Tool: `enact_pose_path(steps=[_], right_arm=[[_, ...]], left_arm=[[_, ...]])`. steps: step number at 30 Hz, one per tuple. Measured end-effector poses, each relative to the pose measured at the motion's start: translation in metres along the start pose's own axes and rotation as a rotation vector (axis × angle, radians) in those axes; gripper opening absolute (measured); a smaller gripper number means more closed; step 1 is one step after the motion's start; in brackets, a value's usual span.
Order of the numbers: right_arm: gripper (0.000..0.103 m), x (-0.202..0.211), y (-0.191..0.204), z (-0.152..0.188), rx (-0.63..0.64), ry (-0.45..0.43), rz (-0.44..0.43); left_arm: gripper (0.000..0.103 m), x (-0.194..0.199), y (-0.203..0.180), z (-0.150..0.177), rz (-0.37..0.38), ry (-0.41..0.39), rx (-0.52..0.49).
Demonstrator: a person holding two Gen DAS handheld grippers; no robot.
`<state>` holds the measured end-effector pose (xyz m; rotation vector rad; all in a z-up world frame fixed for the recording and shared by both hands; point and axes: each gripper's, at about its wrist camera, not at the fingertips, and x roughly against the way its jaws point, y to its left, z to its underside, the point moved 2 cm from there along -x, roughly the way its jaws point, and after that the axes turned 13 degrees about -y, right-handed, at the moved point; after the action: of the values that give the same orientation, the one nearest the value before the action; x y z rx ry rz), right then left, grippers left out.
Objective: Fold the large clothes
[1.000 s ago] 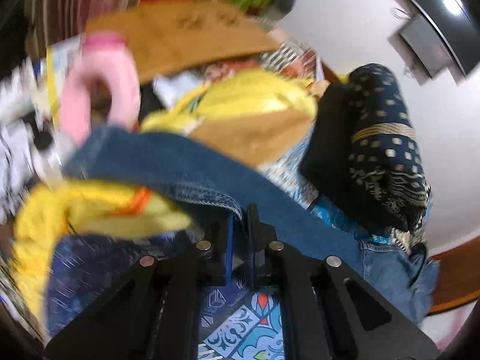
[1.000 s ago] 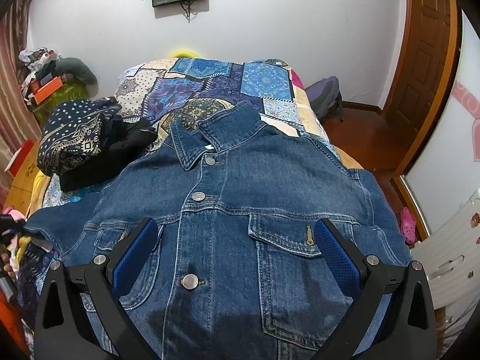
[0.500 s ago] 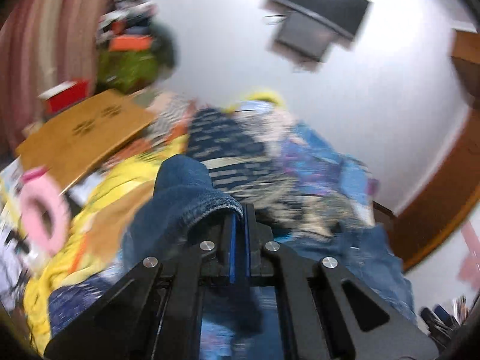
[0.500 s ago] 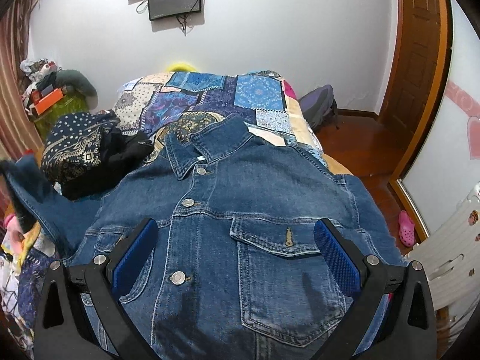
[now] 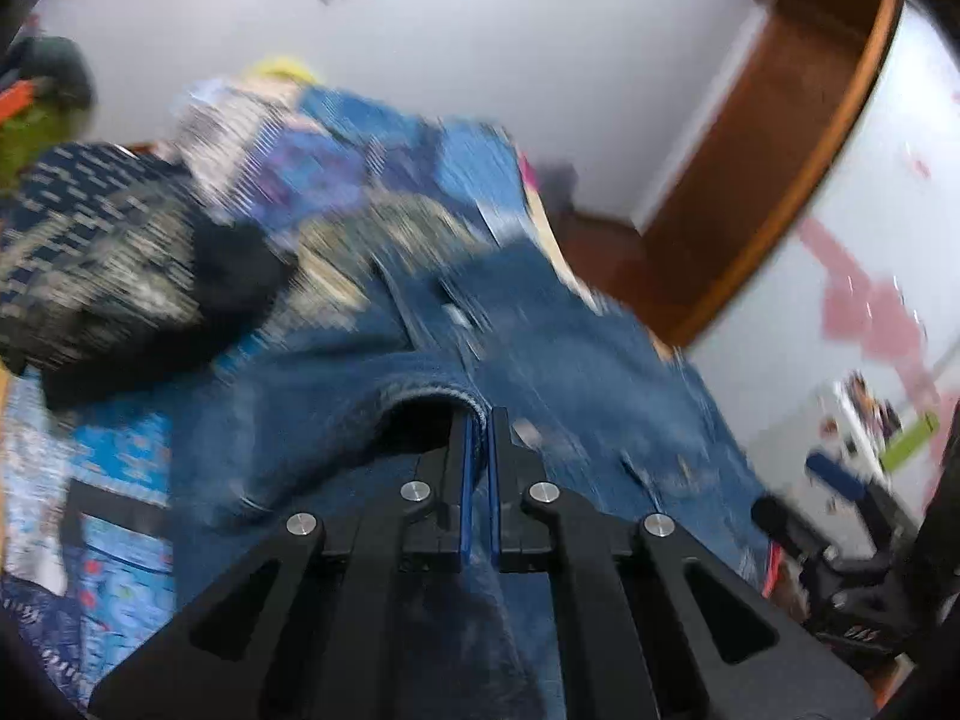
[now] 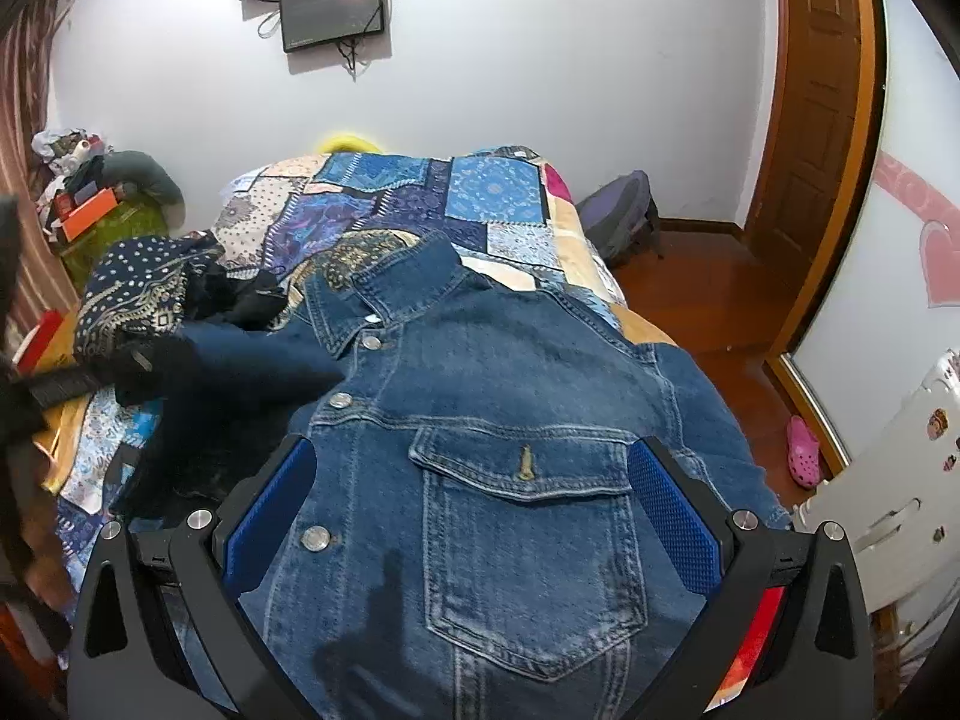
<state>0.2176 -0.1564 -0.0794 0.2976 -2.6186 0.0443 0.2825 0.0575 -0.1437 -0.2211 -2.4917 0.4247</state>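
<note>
A blue denim jacket [image 6: 510, 384] lies front up, buttoned, on the patchwork bedcover [image 6: 420, 204]. My left gripper [image 5: 477, 420] is shut on the cuff of the jacket's sleeve [image 5: 420, 387], which hangs from the blue pads above the jacket's body [image 5: 600, 372]. In the right wrist view that sleeve [image 6: 252, 366] shows as a dark blurred band lying across the jacket's left chest. My right gripper [image 6: 471, 480] hovers open over the chest pocket [image 6: 528, 480] with nothing between its fingers. Its blue pad [image 5: 834, 474] shows at the right edge of the left wrist view.
A heap of dark patterned clothes [image 6: 138, 294] sits on the bed left of the jacket. A backpack [image 6: 618, 222] leans beside the bed, and a pink slipper [image 6: 801, 459] lies on the wooden floor. A brown door [image 6: 822, 120] is at the right and a screen [image 6: 333, 6] hangs on the wall.
My left gripper has swung with the sleeve from the cluttered left side of the bed up and over onto the jacket, rolling as it went. The right gripper stayed open and edged forward.
</note>
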Motion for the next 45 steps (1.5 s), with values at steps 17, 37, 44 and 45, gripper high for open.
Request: enact_pose_path(steps=[17,37,44,45], right_arm=[[0.103,-0.002,0.005,-0.002,0.040,0.017,-0.005],[0.103,-0.042,0.154,-0.024,0.308,0.041,-0.330],[0.101,-0.080,0.201,0.007,0.453,0.202,-0.411],[0.101,-0.083,0.205,0.010,0.468,0.219,-0.415]], left_arm=[[0.052,-0.005,-0.028,0.049,-0.039,0.162,-0.182],[0.078,0.117,0.116,-0.006,-0.410,-0.149,-0.069],[0.079,0.126,0.160,0.016,-0.477,-0.120,0.009],[0.079,0.125,0.165,0.021,-0.482,-0.111,0.021]])
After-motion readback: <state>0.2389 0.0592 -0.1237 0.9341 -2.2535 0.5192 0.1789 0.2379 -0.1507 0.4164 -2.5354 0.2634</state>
